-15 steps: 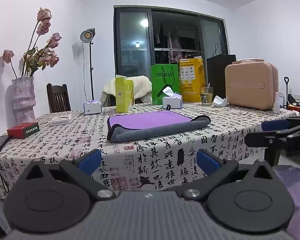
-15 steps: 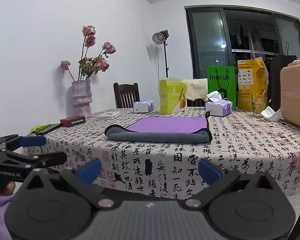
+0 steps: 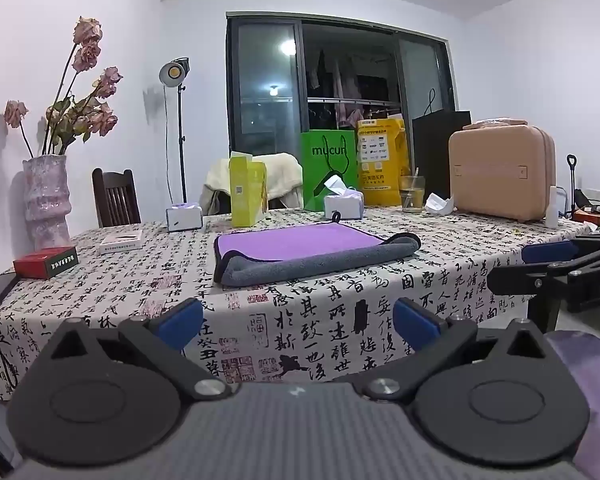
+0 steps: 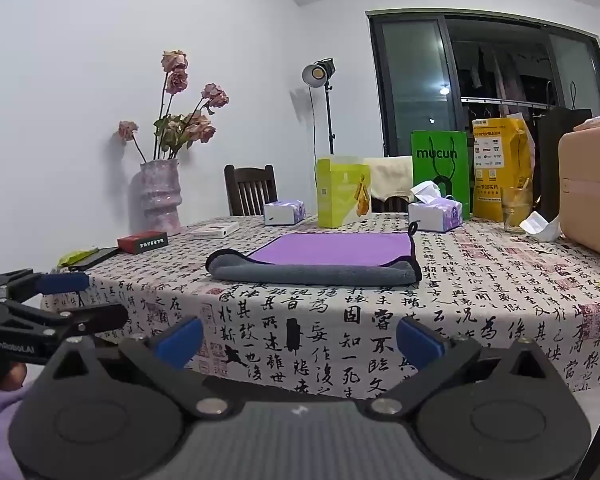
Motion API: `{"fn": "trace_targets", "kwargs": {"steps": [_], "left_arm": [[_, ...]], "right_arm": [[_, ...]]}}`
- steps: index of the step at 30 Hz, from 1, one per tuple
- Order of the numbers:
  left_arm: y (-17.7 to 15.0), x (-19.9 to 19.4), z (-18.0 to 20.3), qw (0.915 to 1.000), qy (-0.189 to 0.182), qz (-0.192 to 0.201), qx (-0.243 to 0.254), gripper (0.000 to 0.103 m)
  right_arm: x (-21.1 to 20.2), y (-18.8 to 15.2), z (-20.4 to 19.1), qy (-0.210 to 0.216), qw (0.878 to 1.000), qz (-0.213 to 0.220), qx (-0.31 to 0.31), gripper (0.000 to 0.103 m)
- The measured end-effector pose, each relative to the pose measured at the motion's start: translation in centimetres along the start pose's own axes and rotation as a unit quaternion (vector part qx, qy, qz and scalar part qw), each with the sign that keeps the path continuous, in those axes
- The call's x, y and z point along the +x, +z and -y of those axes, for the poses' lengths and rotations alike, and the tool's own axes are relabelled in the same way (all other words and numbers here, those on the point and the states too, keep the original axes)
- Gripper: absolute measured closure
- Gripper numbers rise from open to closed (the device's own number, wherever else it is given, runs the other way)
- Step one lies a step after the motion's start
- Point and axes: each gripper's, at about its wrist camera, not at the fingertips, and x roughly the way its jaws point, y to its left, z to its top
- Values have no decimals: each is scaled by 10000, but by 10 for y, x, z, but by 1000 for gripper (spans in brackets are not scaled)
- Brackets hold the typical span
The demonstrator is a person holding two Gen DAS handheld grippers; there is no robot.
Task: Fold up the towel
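Towel [image 3: 296, 246] folded near table [image 3: 340, 320] edge, both tongs wide, well back.

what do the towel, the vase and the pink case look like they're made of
The towel looks like soft microfiber or terry: matte, fuzzy nap, limp rolled grey edge, purple face. The vase seems ceramic or stone: rough mottled pink-grey surface, rigid ribbed form, dull finish. The case looks like hard moulded plastic: smooth shell, ridged corners, faint sheen.
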Motion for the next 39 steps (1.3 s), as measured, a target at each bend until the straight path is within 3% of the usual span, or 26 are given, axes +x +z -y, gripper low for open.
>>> {"fn": "trace_targets", "kwargs": {"steps": [39], "left_arm": [[-3, 2, 1, 10000, 9, -18, -8, 0]], "right_arm": [[5, -1, 2, -97, 9999, -49, 33, 0]]}}
